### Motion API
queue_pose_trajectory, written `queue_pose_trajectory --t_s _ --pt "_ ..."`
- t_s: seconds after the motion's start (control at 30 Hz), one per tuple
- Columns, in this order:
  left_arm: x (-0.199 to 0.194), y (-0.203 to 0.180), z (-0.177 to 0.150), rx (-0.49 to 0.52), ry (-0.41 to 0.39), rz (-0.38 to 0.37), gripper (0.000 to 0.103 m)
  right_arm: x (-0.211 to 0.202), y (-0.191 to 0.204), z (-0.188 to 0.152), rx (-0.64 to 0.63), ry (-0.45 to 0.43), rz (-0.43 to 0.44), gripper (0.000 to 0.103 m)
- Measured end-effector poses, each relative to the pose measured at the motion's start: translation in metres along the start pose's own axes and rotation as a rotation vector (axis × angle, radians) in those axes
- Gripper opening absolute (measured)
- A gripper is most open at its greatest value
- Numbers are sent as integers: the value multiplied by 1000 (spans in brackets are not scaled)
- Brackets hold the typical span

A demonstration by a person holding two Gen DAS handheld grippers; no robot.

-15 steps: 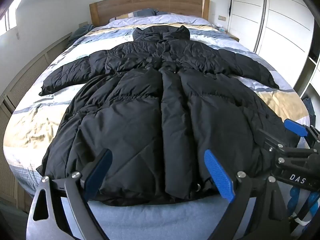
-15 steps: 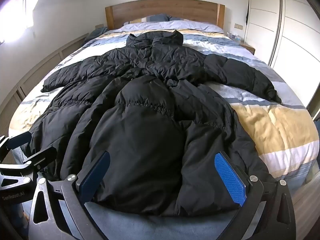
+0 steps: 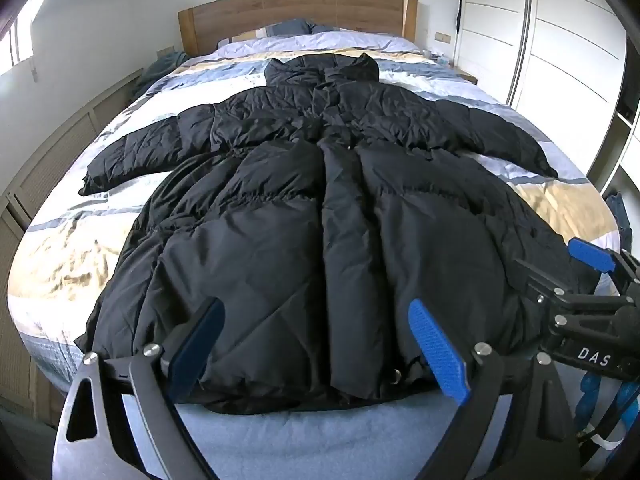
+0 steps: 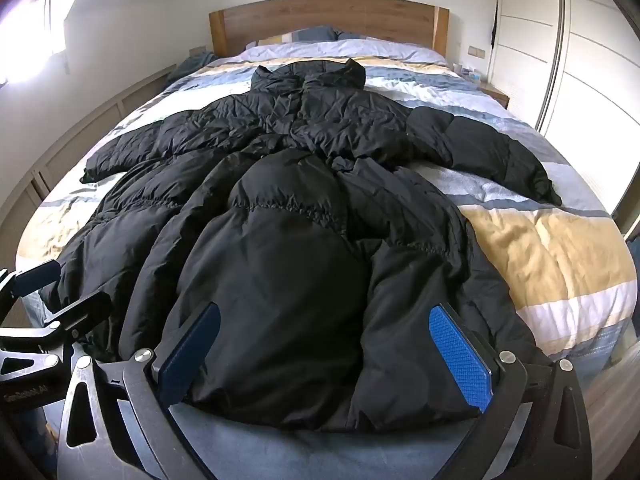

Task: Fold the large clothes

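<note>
Daylight pours in from a window (image 4: pixel 28 32) on my left, blown out to white glare in my right view, leaving the black coat (image 3: pixel 320 240) nearly detailless, while the fisheye bends the wardrobe (image 3: pixel 560 60) lines and darkens every corner, though focus is sharp throughout.

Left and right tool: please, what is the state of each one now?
Left tool: open, holding nothing, at the hem of the black coat.
Right tool: open, holding nothing, at the same hem.
</note>
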State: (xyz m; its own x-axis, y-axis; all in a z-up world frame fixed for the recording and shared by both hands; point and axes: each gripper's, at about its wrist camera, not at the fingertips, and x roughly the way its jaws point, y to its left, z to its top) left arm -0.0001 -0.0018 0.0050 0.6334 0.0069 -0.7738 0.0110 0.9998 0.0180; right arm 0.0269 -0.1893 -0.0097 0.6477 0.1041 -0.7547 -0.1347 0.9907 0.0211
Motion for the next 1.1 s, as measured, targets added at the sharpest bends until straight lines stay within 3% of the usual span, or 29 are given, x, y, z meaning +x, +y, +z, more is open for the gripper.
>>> queue_pose_trajectory --t_s 1.1 --pt "6 4 -4 6 3 4 94 6 -1 -2 -2 18 1 102"
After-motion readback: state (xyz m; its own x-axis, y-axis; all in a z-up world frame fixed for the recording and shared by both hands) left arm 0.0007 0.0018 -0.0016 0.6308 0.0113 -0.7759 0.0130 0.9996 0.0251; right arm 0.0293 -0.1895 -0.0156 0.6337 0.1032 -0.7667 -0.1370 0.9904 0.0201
